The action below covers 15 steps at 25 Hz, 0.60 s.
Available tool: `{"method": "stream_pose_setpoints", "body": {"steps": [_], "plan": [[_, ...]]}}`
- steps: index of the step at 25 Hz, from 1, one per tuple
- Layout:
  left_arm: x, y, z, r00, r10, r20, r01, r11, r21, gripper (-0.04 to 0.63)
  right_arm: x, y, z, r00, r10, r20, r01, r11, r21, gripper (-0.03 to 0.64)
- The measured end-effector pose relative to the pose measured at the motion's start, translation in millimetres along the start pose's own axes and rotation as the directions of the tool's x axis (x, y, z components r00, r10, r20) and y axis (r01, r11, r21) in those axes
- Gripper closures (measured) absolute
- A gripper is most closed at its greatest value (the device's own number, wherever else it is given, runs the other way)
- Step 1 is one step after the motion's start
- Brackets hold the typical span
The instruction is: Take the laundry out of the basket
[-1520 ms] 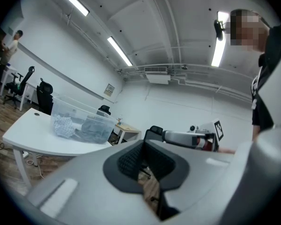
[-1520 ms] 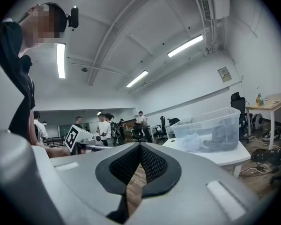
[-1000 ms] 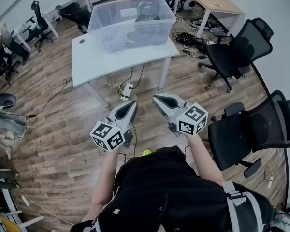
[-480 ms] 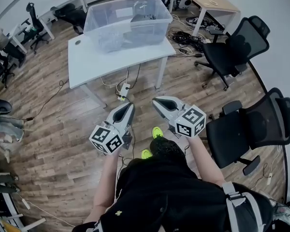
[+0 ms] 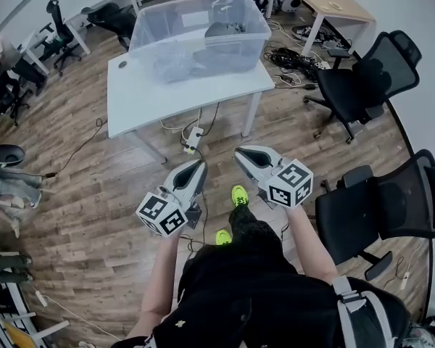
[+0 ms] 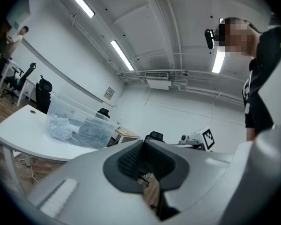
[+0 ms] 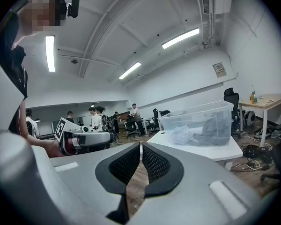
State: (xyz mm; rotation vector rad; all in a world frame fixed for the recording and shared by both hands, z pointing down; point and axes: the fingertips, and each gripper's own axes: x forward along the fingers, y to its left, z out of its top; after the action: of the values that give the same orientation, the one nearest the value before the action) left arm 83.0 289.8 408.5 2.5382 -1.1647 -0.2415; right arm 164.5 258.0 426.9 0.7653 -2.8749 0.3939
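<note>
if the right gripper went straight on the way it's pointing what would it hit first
Most likely the front edge of the white table, with only bare floor before it. The right gripper tips slightly down, so it might pass under the tabletop instead; depth is hard to judge.

Head view: high up, looks steeply down over the person. The left gripper [image 5: 196, 167] and right gripper [image 5: 248, 154] are close below, and the desk [image 5: 145, 93] with the basket [image 5: 203, 35] is farther off at top. Left gripper view: low, roughly level, along its own jaws, desk far at left. Right gripper view: the same, desk at right. All three views share the desk and basket, and each gripper view catches the other gripper.
</note>
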Motion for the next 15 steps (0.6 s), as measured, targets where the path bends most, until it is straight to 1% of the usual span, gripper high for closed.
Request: {"method": "stream_pose_setpoints", "body": {"steps": [3, 7, 11, 15], "plan": [[22.7, 14.3, 1.7, 1.000, -0.004, -0.007, 0.004, 1.000, -0.013, 0.588, 12.9, -25.0, -3.5, 1.000, 0.000, -0.013, 0.000, 1.000, 0.018, 0.614], [61.5, 37.2, 10.5, 0.999, 0.027, -0.018, -0.027, 1.000, 0.009, 0.588, 30.7, -61.5, 3.8, 0.999, 0.022, -0.023, -0.021, 0.999, 0.033, 0.606], [103.7, 55.0, 30.7, 1.000, 0.030, 0.007, -0.030, 0.999, 0.016, 0.588, 46.2, -101.4, 23.4, 0.999, 0.033, -0.019, -0.033, 0.999, 0.016, 0.600], [139.7, 76.9, 48.1, 0.998, 0.056, 0.012, -0.056, 0.997, 0.047, 0.588, 64.7, -133.7, 45.2, 0.999, 0.052, -0.016, -0.053, 0.998, -0.023, 0.600]]}}
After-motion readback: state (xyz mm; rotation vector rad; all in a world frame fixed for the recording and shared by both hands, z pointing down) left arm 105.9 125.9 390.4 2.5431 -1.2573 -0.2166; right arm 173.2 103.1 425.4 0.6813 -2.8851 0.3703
